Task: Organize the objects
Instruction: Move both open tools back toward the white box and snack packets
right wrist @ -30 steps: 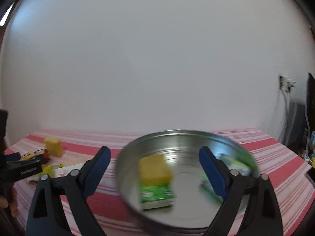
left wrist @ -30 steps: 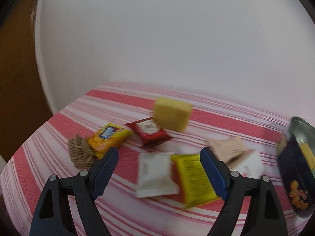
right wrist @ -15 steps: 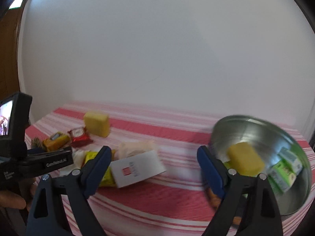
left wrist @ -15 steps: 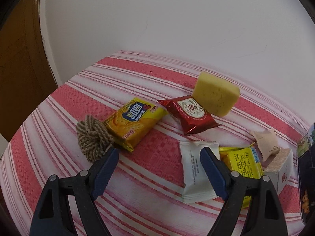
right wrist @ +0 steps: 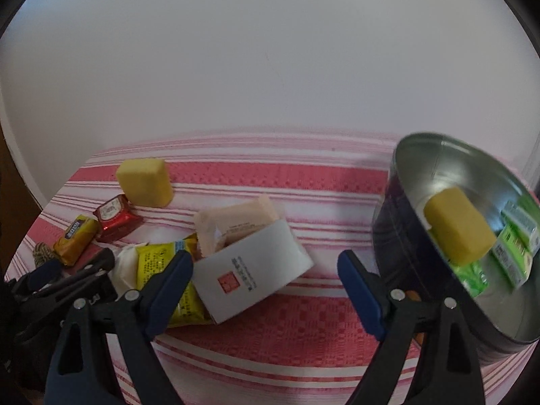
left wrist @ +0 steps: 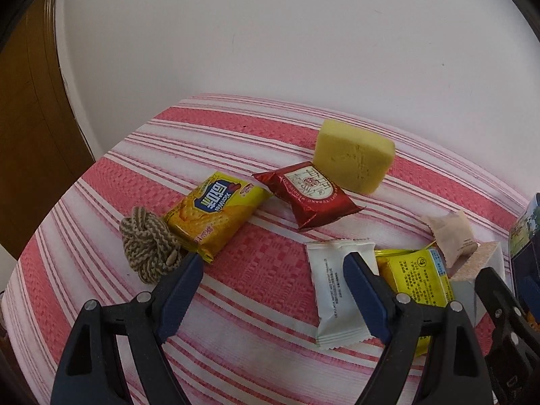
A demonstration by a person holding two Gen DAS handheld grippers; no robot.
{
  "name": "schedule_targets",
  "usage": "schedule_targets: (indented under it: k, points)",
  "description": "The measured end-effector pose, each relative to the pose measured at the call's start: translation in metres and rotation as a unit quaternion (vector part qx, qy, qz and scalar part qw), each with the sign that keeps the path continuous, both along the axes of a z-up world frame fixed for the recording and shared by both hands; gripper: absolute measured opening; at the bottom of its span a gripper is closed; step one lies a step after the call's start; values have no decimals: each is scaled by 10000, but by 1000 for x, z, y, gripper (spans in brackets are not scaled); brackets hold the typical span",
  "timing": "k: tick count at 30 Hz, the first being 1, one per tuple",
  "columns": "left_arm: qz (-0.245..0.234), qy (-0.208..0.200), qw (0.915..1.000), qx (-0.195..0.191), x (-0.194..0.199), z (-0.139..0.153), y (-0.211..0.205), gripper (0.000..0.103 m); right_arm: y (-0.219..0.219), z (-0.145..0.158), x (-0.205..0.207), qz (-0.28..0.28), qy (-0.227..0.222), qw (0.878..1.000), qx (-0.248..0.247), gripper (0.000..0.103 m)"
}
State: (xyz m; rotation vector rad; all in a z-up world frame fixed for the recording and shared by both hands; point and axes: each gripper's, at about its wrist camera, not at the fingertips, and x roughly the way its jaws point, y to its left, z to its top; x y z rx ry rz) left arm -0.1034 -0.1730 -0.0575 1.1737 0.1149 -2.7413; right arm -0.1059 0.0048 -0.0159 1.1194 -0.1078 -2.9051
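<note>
Partly done: sponge (right wrist: 457, 224) and green packets (right wrist: 513, 246) already in tin (right wrist: 422, 162) at 3 o'clock; snacks (left wrist: 216, 214) left on surface (left wrist: 256, 263). Both hand-held grippers (left wrist: 273, 281) (right wrist: 263, 278) apart, empty.

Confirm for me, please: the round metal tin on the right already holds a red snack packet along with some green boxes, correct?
Not quite. In the right wrist view the round metal tin holds a yellow sponge, not a red packet, along with the green boxes. The red snack packet lies on the striped cloth.
</note>
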Motion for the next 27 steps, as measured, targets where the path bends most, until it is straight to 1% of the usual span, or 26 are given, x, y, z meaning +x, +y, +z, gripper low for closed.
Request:
schedule_targets:
  k: [8,11,15,16,27]
  points:
    - [20,-11,10000,43,-1,0,-4,87,5,-9,-11,-25,-339,9992,-218,89]
    - [21,-13,10000,39,-1,0,-4,87,8,-12,-16,-40,-446,9985,-324,87]
    - [11,-14,10000,40,-1,0,-4,87,5,-12,-19,-35,-466,9985,-300,87]
    - [7,-14,10000,39,-1,0,-4,87,4,-12,-19,-17,-471,9984,-296,83]
    - [7,-18,10000,45,-1,0,-3,87,1,-13,-21,60,-443,9985,-314,81]
